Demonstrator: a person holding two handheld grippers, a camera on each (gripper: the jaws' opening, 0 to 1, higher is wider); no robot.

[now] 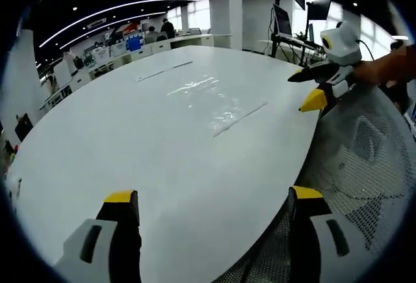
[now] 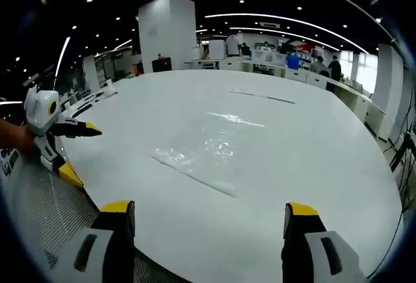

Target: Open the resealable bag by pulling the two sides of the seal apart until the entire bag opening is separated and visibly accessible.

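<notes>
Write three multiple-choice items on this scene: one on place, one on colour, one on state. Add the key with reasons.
1. Where is the bag?
A. flat on the table
B. in the left gripper
C. on a chair

2. What colour are the gripper tips?
A. red
B. yellow
C. green

3. How do the right gripper's jaws stand?
A. shut on the bag
B. shut, holding nothing
C. open, holding nothing

Key: 1 A, the bag lies flat on the tabletop, apart from both grippers. 2 B, yellow caps show on every jaw. 3 C, a wide gap parts the jaws.

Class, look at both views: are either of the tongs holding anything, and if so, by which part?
Nothing is held. The left tongs and right tongs both stand open above the white table, apart from the clear resealable bag lying flat on it.
</notes>
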